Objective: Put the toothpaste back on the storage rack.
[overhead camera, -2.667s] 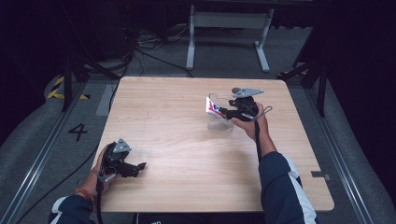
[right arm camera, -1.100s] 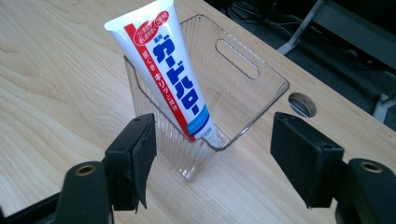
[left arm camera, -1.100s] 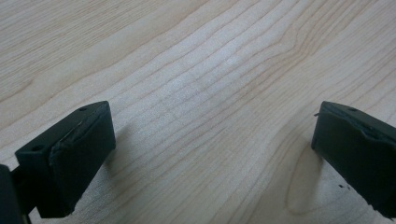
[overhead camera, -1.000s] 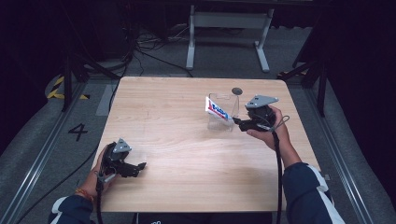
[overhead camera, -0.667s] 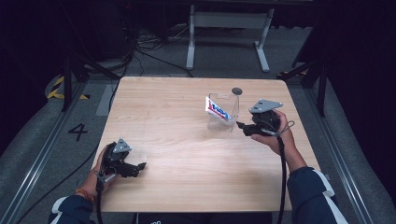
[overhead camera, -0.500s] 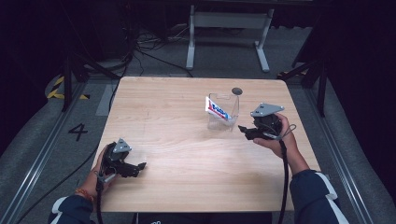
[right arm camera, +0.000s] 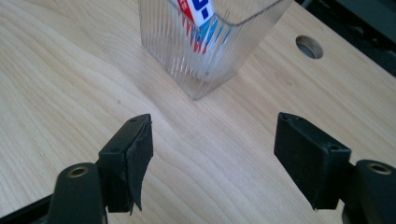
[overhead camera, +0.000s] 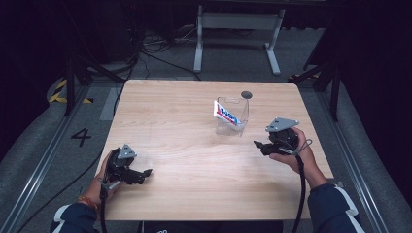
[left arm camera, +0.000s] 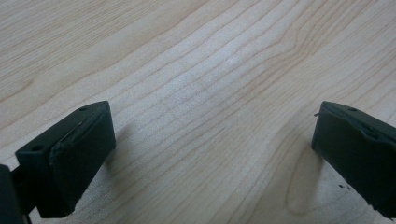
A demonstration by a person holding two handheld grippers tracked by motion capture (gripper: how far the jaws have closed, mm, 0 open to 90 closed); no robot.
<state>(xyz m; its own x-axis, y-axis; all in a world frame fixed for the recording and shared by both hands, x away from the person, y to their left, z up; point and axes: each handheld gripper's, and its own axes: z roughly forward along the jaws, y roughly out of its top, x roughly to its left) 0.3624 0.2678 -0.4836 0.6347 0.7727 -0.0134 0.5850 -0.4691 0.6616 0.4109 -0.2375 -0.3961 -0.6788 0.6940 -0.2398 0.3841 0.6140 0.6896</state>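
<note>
Overhead, a pale wooden desk (overhead camera: pixel 194 145) with visible grain stands on grey carpeted floor in a dark room. A grey metal frame (overhead camera: pixel 238 29) stands behind it, black cables (overhead camera: pixel 145 48) lie on the floor at the back left, yellow-black tape (overhead camera: pixel 60 92) marks the floor at the left, and a painted number 4 (overhead camera: pixel 80 137) sits by a floor rail. A round hole (overhead camera: pixel 246 94) is cut in the desk near its far edge.

Right of the middle stands a clear ribbed container (overhead camera: pixel 233 119), square in plan and upright, just in front of the hole. Inside it leans a white tube (overhead camera: pixel 226 114) with red and blue print; its long axis is tilted, the upper end pointing up and toward the left in the high view, the lower end down inside the container. In the right gripper view the container (right arm camera: pixel 210 51) rises straight ahead with the tube (right arm camera: pixel 198 11) behind its ribbed wall.

Nothing lies between the right tool (overhead camera: pixel 258 145) and the container; it is held low at the right, pointing left, near the container but apart from it. Its jaws are released and have just been opening, with bare wood between them. The left tool (overhead camera: pixel 145 173) rests at the near left corner, well apart from the container, jaws spread wide over bare wood (left arm camera: pixel 210 116), grasping nothing
</note>
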